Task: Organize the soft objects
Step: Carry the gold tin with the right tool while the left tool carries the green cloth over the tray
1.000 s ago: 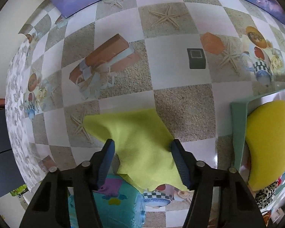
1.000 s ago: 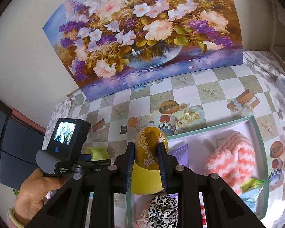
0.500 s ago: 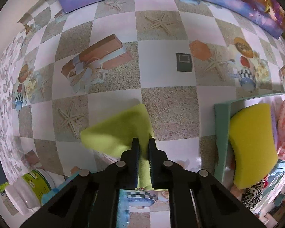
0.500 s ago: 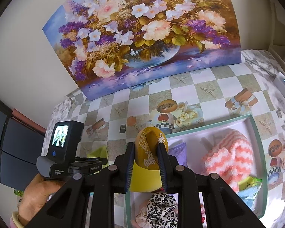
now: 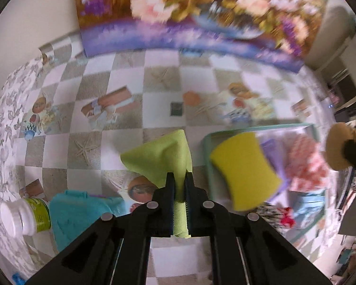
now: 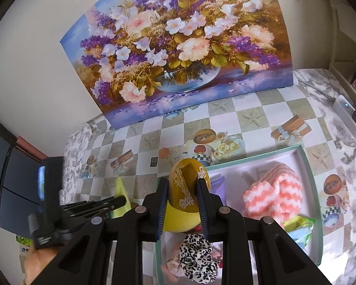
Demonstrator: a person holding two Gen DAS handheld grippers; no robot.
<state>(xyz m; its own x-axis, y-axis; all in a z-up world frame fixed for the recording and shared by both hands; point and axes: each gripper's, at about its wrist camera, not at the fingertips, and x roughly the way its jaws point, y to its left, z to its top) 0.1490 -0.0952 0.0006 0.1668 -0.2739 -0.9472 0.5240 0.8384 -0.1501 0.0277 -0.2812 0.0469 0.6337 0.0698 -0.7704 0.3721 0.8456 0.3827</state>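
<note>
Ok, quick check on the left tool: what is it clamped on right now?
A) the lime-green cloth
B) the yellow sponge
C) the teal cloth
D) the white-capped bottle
A: in the left wrist view the left tool is shut on a fold of the lime-green cloth, which runs up between its fingers, while the yellow sponge sits in the tray to the right.

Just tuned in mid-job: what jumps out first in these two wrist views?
The big flower painting leaning against the wall at the back of the checkered tablecloth dominates. Nearer, the left tool is pinched shut on a lime-green cloth, just left of the teal tray. The right tool grips a round mustard-yellow object over that tray, which holds a yellow sponge and a pink-and-white fuzzy item.
</note>
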